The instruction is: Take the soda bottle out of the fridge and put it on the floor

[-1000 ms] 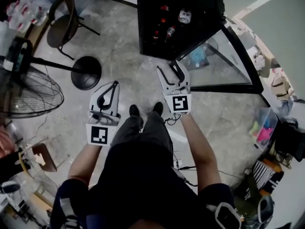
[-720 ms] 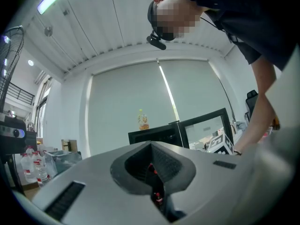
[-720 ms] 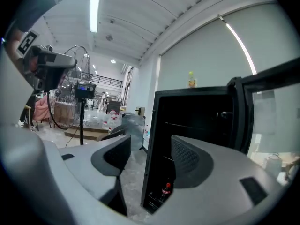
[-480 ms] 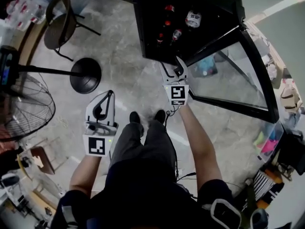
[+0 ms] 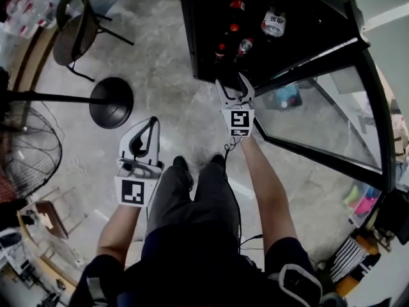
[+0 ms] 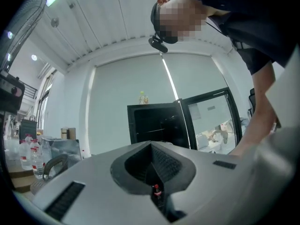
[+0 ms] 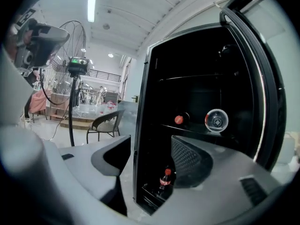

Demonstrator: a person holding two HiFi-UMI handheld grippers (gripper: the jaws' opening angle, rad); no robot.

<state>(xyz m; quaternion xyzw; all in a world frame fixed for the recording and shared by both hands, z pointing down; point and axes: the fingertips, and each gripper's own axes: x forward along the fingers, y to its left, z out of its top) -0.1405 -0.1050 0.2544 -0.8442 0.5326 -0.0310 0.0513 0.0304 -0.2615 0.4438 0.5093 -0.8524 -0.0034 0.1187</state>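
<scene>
1. Two grippers in play. The right gripper (image 5: 231,87) is up at the mouth of the open fridge (image 7: 140,125), jaws spread wide, nothing between the pads.
2. The left gripper (image 5: 153,121) hangs low over the floor (image 5: 172,88) by the person's knee, well apart from the fridge. Its tips are together and it holds nothing.
3. The fridge door (image 5: 319,101) is swung out to the right, so I have clear access.
4. The soda bottle (image 7: 165,178) stands upright low inside the fridge, red cap, dark drink. In the right gripper view it sits on the line between the jaws but well beyond the tips, no contact.
5. On the shelf above lie a red-capped bottle (image 7: 179,119) and a clear bottle (image 7: 216,120) showing its end. I read the upright one as the target, since the jaws aim at it.
6. Step as I judge it: reach in, grasp not started.
7. Next: push the right gripper down and in, keep the jaws wide, straddle the bottle body below the neck, then close.
8. Watch the right jaw against the fridge frame, and don't tip the bottle on approach.
</scene>
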